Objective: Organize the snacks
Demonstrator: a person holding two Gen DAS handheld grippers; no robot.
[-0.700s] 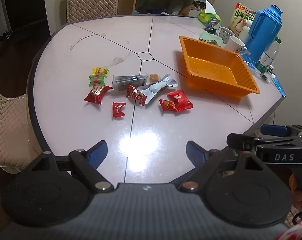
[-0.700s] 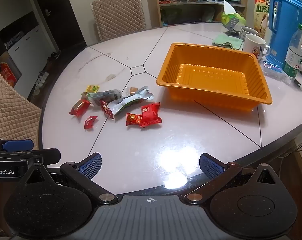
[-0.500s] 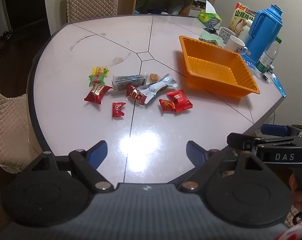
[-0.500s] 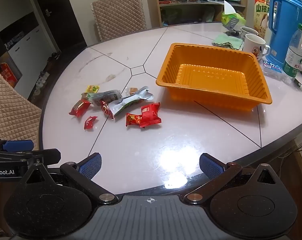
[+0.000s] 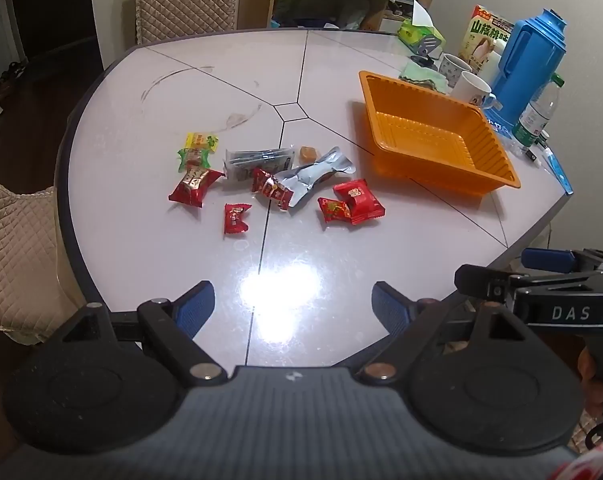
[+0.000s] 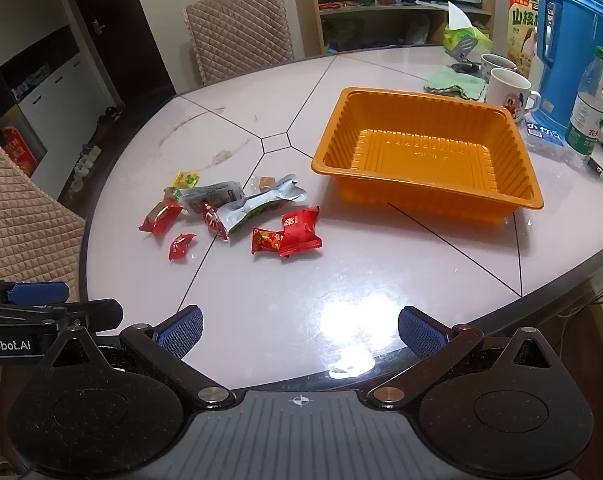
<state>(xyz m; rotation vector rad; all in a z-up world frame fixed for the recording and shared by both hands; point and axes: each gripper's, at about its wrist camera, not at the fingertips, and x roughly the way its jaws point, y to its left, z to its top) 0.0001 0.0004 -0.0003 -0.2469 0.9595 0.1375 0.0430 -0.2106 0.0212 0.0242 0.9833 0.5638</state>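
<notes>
On the tabletop (image 6: 261, 304), a scatter of small wrapped snacks (image 6: 237, 216) lies at about ten o'clock from the right gripper (image 6: 300, 330), with the empty orange tray (image 6: 429, 148) well apart from them at about one o'clock. Both grippers hang back over the near edge, fingers (image 6: 181, 332) spread as wide as they go and holding nothing; the left gripper (image 5: 293, 306) sees the same heap near twelve o'clock. These packets look feather-light, crinkly and slick (foil and plastic film, by the shine), so they would likely skate across the glossy surface if nudged rather than pinched. The long silver pouch (image 6: 261, 204) lies partly over a red packet (image 6: 213, 220) and seems floppy; gripping it across its middle should hold best. The two red packets (image 6: 289, 232) nearest the tray touch each other, so a pinch on a crimped end would probably separate one cleanly. The tiny amber candy (image 6: 266, 181) at the far side looks hardest to catch.
</notes>
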